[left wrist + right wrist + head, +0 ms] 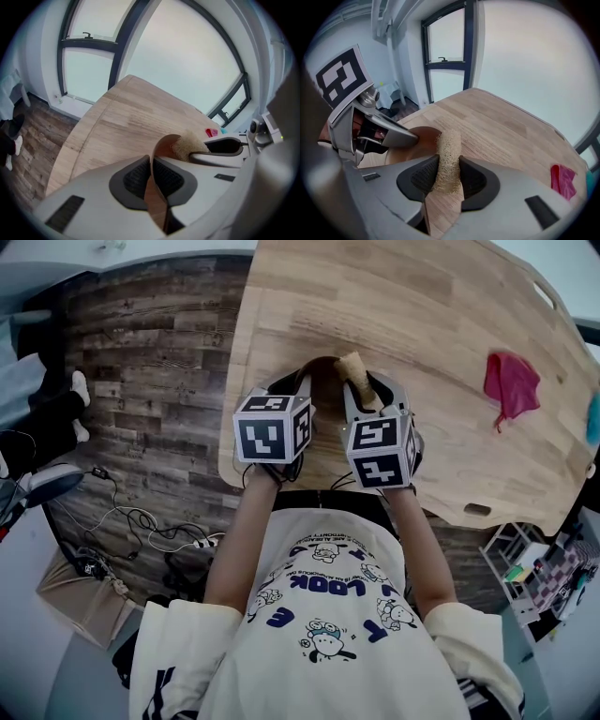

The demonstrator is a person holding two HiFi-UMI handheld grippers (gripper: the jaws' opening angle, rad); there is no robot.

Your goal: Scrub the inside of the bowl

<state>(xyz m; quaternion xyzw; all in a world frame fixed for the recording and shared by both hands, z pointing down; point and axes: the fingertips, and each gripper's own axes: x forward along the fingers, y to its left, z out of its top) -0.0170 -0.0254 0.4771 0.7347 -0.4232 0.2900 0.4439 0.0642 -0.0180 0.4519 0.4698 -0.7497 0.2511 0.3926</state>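
A brown bowl [324,379] is held tilted over the near edge of the wooden table [422,306]. My left gripper [298,390] is shut on its rim, and in the left gripper view the thin bowl wall [155,192] runs between the two dark pads [136,180]. My right gripper [368,395] is shut on a tan fibrous scrubber [356,374]. The scrubber [449,152] stands up from between the right pads, with its tip by the bowl's inside [417,140]. From the left gripper view the scrubber [185,144] touches the far rim.
A red cloth [511,385] lies on the table's right side, with a teal thing [593,418] at the far right edge. Cables [141,521] lie on the plank floor to the left. Another person's legs [47,409] are at far left. A rack [544,568] stands at lower right.
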